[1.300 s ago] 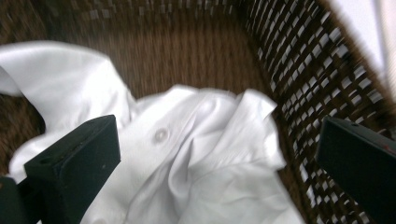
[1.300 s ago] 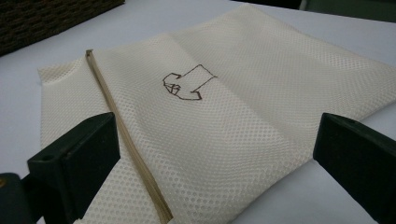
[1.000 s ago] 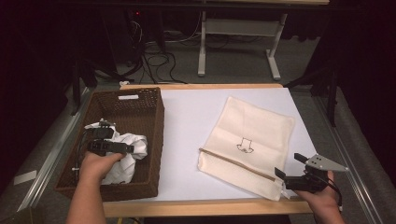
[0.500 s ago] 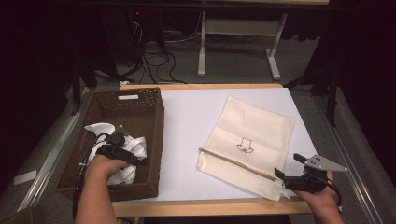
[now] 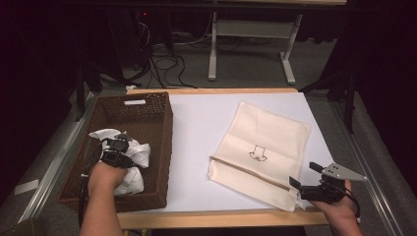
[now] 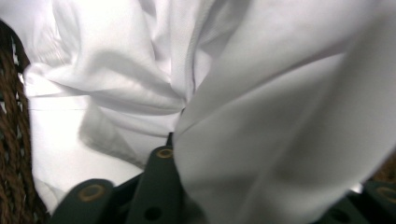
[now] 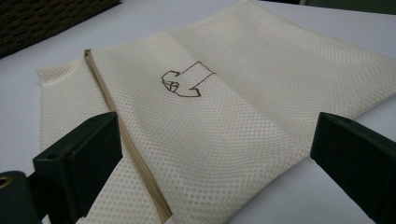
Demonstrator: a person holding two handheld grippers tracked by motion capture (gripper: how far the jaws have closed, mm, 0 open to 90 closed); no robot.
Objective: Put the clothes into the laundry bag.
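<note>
The left claw has pushed down into the white cloth bunched in the brown basket — folds now crowd its jaws, though whether they have closed is hard to tell. The right claw waits wide open at the mesh bag's zipper corner on the tabletop, gripping nothing — loading looks next.

My high view looks forward and down over the tabletop. My left gripper view sits pressed close to white cloth at 8 o'clock; my right gripper view skims low over the mesh bag at 4 o'clock. The high view shares both.
</note>
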